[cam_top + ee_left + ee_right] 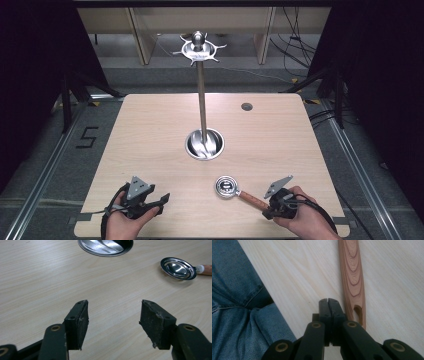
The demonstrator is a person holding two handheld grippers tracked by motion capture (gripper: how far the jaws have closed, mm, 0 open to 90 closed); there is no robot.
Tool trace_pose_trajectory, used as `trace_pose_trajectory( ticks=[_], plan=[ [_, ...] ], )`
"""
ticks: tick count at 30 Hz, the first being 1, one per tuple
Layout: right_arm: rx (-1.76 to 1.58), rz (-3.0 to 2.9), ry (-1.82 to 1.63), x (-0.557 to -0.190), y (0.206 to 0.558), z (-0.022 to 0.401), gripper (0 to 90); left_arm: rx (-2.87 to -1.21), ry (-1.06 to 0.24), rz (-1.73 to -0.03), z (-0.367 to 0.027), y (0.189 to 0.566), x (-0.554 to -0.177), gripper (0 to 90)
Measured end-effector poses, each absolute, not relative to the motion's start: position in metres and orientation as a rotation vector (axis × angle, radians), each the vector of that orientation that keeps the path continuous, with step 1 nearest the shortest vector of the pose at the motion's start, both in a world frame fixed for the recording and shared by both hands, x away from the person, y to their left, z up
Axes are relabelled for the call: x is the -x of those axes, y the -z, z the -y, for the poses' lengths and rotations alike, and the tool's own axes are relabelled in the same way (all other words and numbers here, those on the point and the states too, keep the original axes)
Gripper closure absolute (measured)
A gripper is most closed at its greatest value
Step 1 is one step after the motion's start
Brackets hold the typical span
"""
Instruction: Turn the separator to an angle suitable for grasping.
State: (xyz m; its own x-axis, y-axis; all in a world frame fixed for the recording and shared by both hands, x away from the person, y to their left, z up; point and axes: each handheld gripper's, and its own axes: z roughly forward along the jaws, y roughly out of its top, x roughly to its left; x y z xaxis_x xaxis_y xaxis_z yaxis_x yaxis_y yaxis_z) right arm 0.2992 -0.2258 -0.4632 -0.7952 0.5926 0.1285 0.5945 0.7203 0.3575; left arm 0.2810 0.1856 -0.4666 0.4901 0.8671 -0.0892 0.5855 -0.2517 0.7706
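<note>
You have one ladle on the table, one tall metal stand rising from one round steel dish at the middle, and two grippers, one in each hand. The ladle lies flat near your edge of the table, its shiny round bowl towards the middle and its wooden handle running back to your right hand.

Your left gripper rests low at the near left corner, your hand wrapped round it from below, pointing across the table towards the ladle; its jaws stand wide apart with only bare wood between them. Your right gripper sits at the near right, and its jaws are pressed together with nothing in them (the handle lies just beside them, on the tabletop).

The handle is reddish wood with strong grain and a slot at its end; the table is pale wood grain; the pads are black and scuffed.
</note>
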Motion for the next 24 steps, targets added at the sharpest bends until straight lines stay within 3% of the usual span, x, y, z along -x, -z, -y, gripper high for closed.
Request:
trace_pose_trajectory(
  ticks=[24],
  plan=[
    [1.089,2.927,0.469,-0.314,0.473,0.225,90.0,-1.969,-0.443,-1.198,-0.186,0.467,-0.282,38.5]
  ],
)
